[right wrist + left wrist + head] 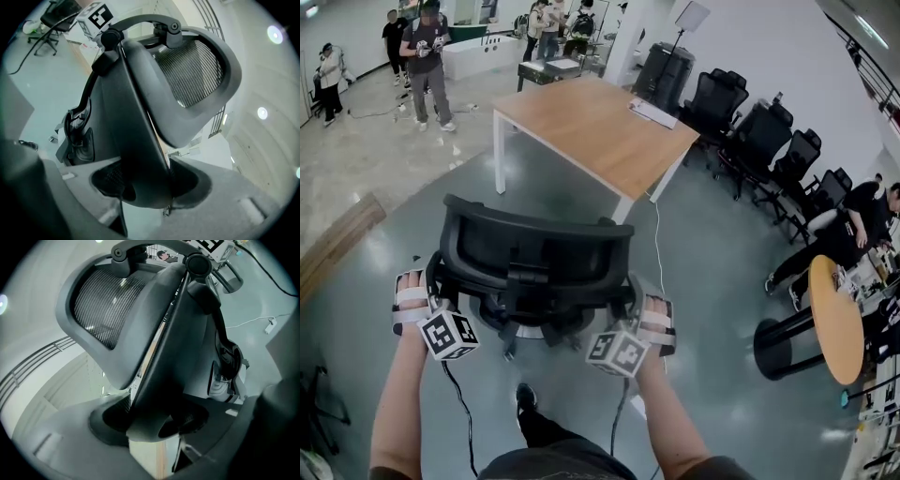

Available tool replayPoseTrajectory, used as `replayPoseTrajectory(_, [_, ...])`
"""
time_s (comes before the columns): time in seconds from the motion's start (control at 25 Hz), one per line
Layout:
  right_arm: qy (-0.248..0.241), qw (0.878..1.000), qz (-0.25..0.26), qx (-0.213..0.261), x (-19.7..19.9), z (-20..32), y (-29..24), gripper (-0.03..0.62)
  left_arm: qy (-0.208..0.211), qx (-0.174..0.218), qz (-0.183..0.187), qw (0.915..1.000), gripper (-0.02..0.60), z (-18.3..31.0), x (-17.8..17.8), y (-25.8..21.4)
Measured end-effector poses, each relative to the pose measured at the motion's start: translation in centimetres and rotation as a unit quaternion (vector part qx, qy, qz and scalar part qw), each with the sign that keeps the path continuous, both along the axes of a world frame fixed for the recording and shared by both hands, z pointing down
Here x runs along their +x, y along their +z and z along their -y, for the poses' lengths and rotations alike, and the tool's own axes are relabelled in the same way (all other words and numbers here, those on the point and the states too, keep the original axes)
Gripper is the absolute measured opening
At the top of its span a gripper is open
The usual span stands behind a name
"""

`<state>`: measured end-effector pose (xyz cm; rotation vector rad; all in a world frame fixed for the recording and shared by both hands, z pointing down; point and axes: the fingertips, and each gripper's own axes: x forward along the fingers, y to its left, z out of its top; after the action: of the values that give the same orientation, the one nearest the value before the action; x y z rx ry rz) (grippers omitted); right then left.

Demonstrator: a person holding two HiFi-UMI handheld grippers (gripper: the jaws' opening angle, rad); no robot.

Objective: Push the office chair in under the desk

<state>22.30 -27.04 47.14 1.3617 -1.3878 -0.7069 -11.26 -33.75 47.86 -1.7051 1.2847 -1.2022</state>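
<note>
As left tongs [157, 422], right tongs [146, 183] clasp chair [539, 246] (backrest edges, seemingly), seat hidden.

Surroundings of the room

A row of black chairs [769, 141] stood along the right wall. Near them a seated person [839, 234] bent forward beside a round wooden table [837, 319] on a black base. A white cable [656, 239] trailed over the grey floor [722, 272]. Far back stood another person [427, 56] (hands raised at the chest) with several others nearby, and a long wooden piece [337, 246] lay at the left.
</note>
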Motion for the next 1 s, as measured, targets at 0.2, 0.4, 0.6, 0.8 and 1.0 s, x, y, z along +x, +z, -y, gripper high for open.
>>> replayPoseTrajectory(0.2, [0.006,1.0,0.005,0.004,-3.3,3.1,-0.6,0.233,0.007,0.003,-0.003,1.0,0.281,4.3,-2.9,-0.5])
replayPoseTrajectory(0.4, [0.02,1.0,0.013,-0.002,-4.6,6.4,-0.5,0.235,0.01,-0.003,-0.003,0.9999,0.281,7.5,-4.3,-0.3])
replayPoseTrajectory(0.6, [0.037,0.999,0.017,-0.014,-5.2,9.6,-0.8,0.233,0.024,0.005,0.0,0.9997,0.279,10.6,-5.0,-0.9])
replayPoseTrajectory(0.8, [0.05,0.998,0.019,-0.023,-6.5,11.4,-0.9,0.233,0.036,-0.004,0.003,0.9993,0.279,13.3,-6.0,-1.0])
replayPoseTrajectory(1.0, [0.08,0.996,0.023,-0.017,-7.9,12.5,-0.5,0.235,0.071,0.012,0.006,0.9974,0.279,15.8,-7.1,-0.7])
